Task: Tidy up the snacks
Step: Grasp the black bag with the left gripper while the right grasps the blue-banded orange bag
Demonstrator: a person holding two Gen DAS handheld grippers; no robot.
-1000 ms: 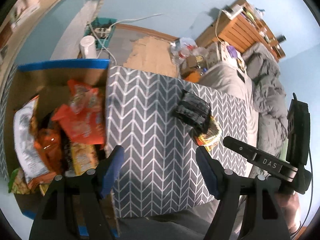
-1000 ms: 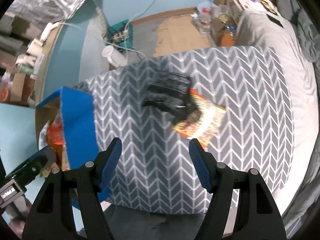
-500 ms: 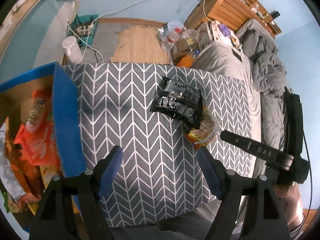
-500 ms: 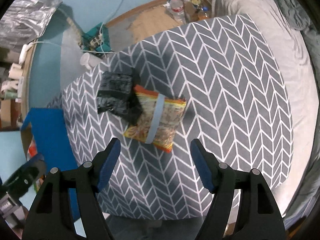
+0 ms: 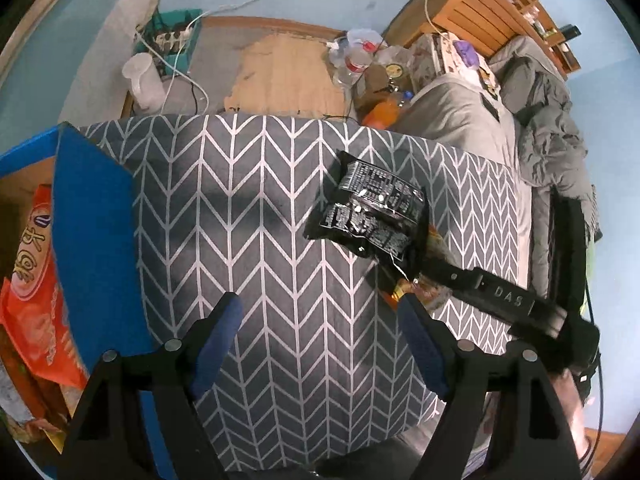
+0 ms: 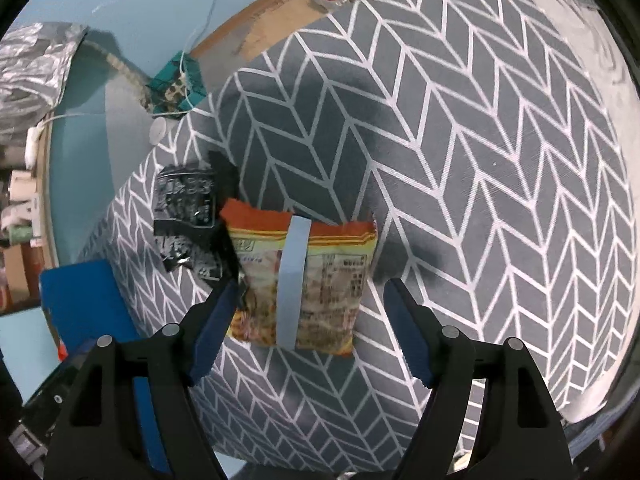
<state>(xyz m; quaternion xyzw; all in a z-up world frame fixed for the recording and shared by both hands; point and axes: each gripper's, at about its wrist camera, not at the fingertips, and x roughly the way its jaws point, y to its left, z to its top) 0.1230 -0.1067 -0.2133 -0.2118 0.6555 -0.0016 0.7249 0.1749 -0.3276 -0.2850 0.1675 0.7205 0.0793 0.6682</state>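
Between your right gripper (image 6: 308, 332)'s spread fingers, the orange snack bag (image 6: 304, 280) now sits closer than before; your left gripper (image 5: 320, 340) hangs open, holding nothing.

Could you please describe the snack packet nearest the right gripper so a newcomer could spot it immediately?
On the grey chevron-patterned cloth, two packets lie touching. It is the orange-and-yellow snack packet with a pale blue band down its middle; its neighbour is a black packet.
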